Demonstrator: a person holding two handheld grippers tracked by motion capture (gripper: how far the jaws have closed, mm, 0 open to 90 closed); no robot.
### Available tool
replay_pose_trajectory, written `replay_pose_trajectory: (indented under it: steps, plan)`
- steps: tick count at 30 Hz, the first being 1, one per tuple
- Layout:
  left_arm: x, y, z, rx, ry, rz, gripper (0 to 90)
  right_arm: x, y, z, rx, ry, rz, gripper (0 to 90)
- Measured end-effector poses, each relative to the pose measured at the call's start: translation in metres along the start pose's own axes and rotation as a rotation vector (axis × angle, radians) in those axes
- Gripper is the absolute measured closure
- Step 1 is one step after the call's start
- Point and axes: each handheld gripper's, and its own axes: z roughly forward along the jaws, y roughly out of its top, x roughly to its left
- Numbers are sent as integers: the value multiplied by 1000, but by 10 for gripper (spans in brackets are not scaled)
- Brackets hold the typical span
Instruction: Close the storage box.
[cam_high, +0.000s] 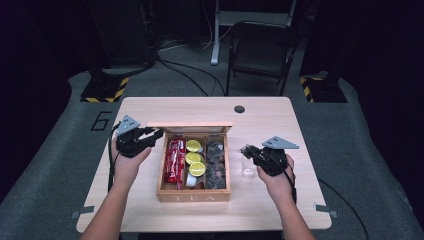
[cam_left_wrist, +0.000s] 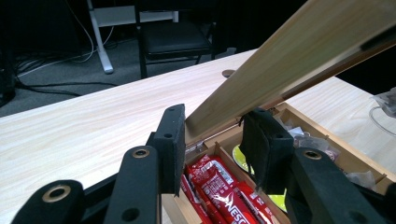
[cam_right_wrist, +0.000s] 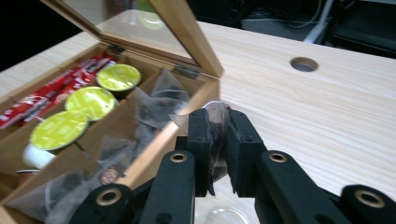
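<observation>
Nearest you, your right claw (cam_right_wrist: 218, 140) is clamped on a clear tea bag (cam_right_wrist: 215, 122), held above a small glass (cam_high: 247, 167) just right of the wooden tea box (cam_high: 194, 192). Your left claw (cam_left_wrist: 212, 140) stands apart around the edge of the raised lid (cam_left_wrist: 289, 60). The right gripper view shows the lid's glass pane and hinges; the high view shows the desk (cam_high: 150, 107), grey floor and a folding chair (cam_high: 260, 50) beyond.
</observation>
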Motion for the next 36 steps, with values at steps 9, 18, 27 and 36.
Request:
replay_pose_trajectory:
  steps: [9, 18, 27, 36]
  plan:
    - [2, 1, 1, -2, -3, -1, 599, -5, -5, -1, 23, -31, 1, 808]
    - [2, 2, 2, -5, -4, -8, 599, -9, -12, 3, 57, -49, -7, 807]
    - [3, 3, 2, -6, -6, -5, 599, -11, -17, 5, 79, -65, -5, 806]
    - [3, 3, 2, -6, -7, -5, 599, -11, -17, 5, 79, -55, -1, 775]
